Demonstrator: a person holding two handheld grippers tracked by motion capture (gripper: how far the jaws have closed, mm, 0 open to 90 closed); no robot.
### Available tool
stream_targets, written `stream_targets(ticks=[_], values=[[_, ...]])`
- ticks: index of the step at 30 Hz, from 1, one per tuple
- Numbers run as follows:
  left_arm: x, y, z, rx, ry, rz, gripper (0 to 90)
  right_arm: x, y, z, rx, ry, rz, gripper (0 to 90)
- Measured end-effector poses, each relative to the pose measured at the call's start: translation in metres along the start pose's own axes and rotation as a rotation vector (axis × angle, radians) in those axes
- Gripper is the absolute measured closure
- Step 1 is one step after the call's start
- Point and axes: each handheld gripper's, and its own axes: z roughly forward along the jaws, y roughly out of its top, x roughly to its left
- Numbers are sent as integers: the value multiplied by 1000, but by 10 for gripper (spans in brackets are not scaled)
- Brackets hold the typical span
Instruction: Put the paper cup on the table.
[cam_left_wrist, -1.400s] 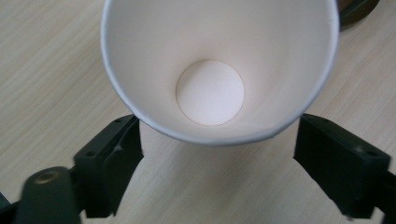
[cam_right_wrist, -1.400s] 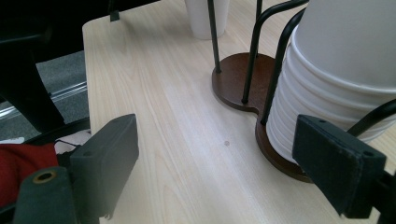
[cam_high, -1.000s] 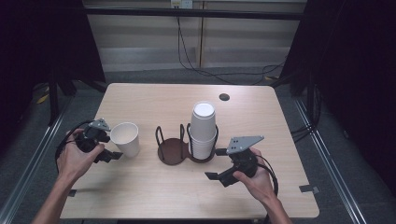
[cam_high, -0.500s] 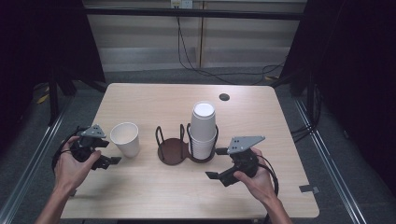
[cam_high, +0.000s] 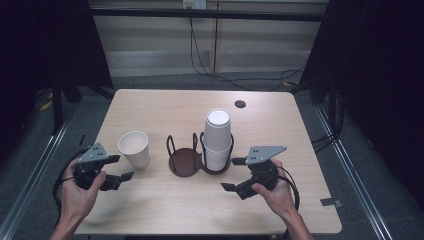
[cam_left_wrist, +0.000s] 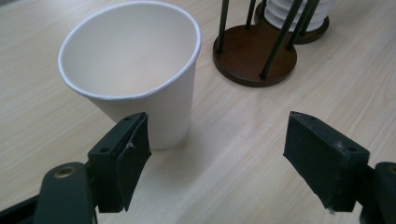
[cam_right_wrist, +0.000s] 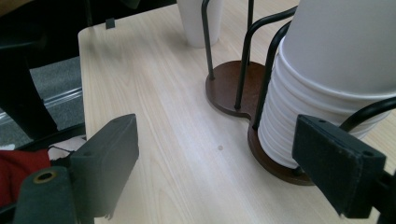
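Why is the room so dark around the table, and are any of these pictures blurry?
High view: light falls on the table, surroundings nearly black. Left gripper view: paper cup sharp, soft shadow beside it. Right gripper view: cup stack bright and sharp, jaws slightly soft.

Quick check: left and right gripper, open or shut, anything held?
Left gripper: jaws apart with nothing between them; the paper cup stands free just ahead.
Right gripper: jaws open, empty, beside the stacked cups in the holder.
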Motion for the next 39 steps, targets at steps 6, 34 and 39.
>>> stream_targets(ticks=[6, 34, 39], values=[[-12, -3, 0, -29, -20, -31, 221, 0, -2, -2, -13, -10, 7, 146], [-87, 15, 59, -254, -149, -15, 198, 14, -27, 1, -66, -20, 90, 146], [-101, 7, 65, -293, -201, -10, 197, 15, -37, 9, -74, -85, 107, 146]])
